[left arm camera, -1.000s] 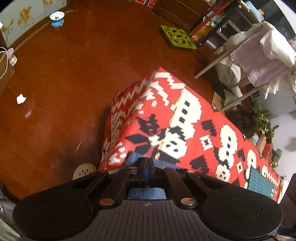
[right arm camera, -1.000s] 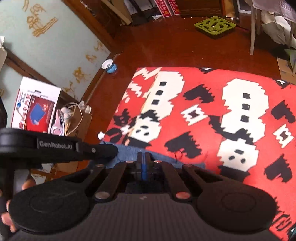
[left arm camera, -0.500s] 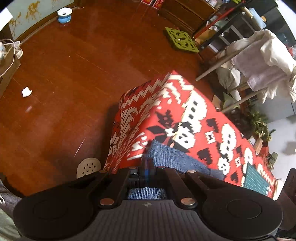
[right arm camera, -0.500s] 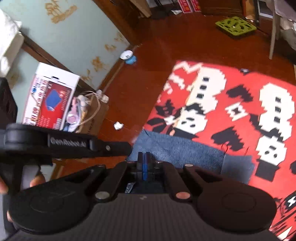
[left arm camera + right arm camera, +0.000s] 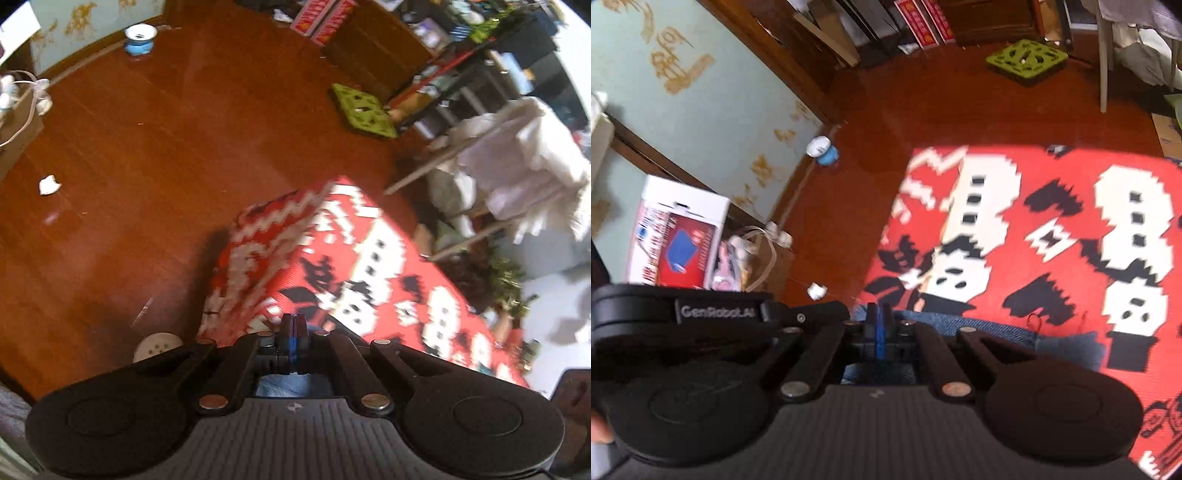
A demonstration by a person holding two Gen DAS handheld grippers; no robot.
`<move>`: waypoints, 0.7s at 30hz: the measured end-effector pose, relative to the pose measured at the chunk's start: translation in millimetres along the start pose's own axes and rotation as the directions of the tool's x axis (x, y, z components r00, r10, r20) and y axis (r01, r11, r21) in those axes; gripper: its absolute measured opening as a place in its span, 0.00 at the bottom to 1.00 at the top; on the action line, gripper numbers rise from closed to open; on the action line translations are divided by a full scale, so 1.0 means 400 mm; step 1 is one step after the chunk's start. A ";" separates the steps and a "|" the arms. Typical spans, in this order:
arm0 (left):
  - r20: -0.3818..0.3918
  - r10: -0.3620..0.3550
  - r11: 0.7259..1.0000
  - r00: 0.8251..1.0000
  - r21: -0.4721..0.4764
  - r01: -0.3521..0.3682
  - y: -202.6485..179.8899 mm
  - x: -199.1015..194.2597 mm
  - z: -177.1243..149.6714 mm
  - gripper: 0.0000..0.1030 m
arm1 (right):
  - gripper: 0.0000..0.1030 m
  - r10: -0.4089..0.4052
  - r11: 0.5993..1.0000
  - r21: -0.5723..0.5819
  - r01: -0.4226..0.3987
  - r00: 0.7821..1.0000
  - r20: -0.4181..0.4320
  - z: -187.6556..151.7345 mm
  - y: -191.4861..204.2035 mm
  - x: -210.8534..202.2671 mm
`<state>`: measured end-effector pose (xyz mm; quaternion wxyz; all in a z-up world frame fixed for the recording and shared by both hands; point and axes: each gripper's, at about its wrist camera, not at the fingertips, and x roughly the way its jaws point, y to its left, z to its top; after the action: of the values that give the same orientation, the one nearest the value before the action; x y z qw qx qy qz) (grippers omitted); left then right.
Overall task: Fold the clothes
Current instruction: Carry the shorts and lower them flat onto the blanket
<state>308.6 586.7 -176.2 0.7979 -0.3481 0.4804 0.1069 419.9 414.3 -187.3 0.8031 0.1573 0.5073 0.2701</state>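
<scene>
Both tools pinched closed on the blue denim garment (image 5: 993,330): left tool (image 5: 293,326), right tool (image 5: 879,325). Denim trails just ahead of the right tool over the red-white-black patterned worktop (image 5: 1052,206). Fold stage unclear; garment mostly hidden beneath the tools.

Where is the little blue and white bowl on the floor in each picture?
Left wrist view: the blue and white bowl sits top left, by the wall.
Right wrist view: the same bowl is left of centre, at the wall's foot.
Shared landmark: the green mat on the floor.
</scene>
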 end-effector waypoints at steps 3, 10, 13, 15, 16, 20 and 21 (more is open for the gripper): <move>-0.013 -0.012 0.998 1.000 0.056 0.013 -0.004 -0.056 -0.027 0.00 | 0.00 -0.007 1.000 -0.028 0.007 0.999 -0.032 -0.013 0.001 -0.052; -0.097 -0.072 0.990 0.993 0.110 0.082 0.013 -0.131 -0.169 0.00 | 0.00 -0.004 0.998 -0.070 -0.005 0.993 -0.122 -0.119 0.016 -0.088; -0.124 -0.072 0.987 0.990 0.133 0.088 0.034 -0.140 -0.242 0.00 | 0.00 0.044 0.996 -0.073 -0.054 0.991 -0.127 -0.177 0.035 -0.119; -0.131 -0.063 0.988 0.989 0.132 0.081 0.057 -0.136 -0.279 0.00 | 0.00 0.071 0.994 -0.075 -0.082 0.988 -0.140 -0.217 0.048 -0.134; -0.135 -0.059 0.988 0.989 0.131 0.077 0.069 -0.134 -0.298 0.00 | 0.00 0.076 0.993 -0.082 -0.089 0.986 -0.150 -0.238 0.056 -0.138; -0.143 -0.047 0.990 0.989 0.123 0.065 0.112 -0.131 -0.367 0.01 | 0.00 0.085 0.988 -0.113 -0.108 0.978 -0.191 -0.319 0.086 -0.145; -0.134 -0.050 0.991 0.990 0.118 0.066 0.118 -0.135 -0.381 0.01 | 0.00 0.083 0.988 -0.113 -0.108 0.976 -0.201 -0.339 0.087 -0.143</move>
<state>151.4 530.1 -197.5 0.7872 -0.3188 0.5269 0.0311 268.7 405.4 -186.2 0.7435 0.1041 0.5579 0.3536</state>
